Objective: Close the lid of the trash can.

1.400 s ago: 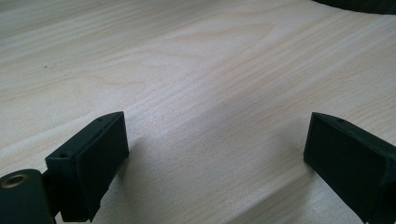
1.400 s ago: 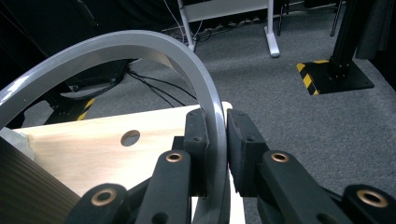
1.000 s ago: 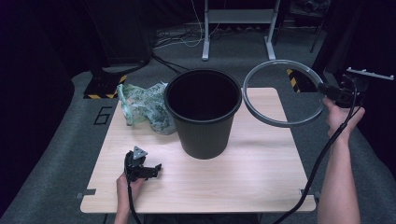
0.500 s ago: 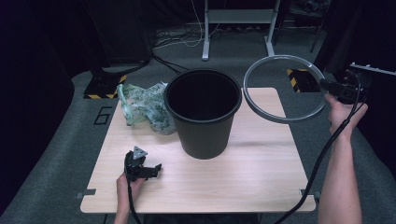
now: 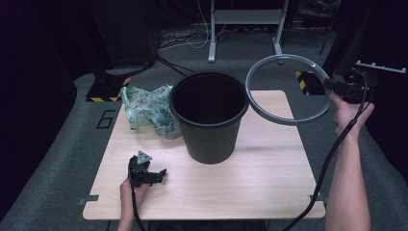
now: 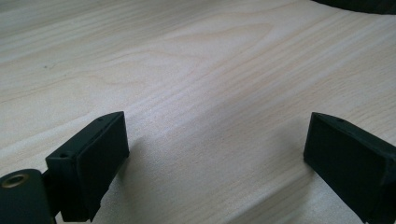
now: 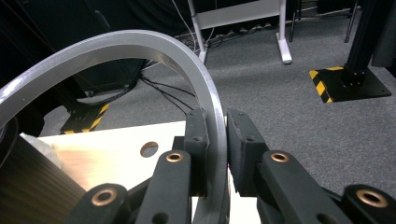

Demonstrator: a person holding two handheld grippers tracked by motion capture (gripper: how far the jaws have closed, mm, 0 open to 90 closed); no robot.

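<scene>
A black waste bin (image 5: pixel 208 115) stands upright in the middle of the wooden table (image 5: pixel 269 183). A grey ring (image 5: pixel 288 89) hangs in the air to the right of the bin's rim, tilted, with my right gripper (image 5: pixel 337 87) shut on its right edge. In the right gripper view the ring (image 7: pixel 140 46) arcs away from between the two pads, and the bin's ribbed wall (image 7: pixel 28 182) shows at lower left. My left gripper (image 5: pixel 155 176) rests on the table near the front left; its jaws stand wide apart over bare wood (image 6: pixel 205 93).
A crumpled green-and-white plastic bag (image 5: pixel 150 111) lies on the table left of the bin, touching it. Beyond the table are grey carpet, cables, a white stand base (image 5: pixel 245 19) and yellow-black striped floor plates (image 5: pixel 308 82).
The right hand has lifted the ring slightly and drawn it a little to the right. The left gripper, bin and bag have not moved.
</scene>
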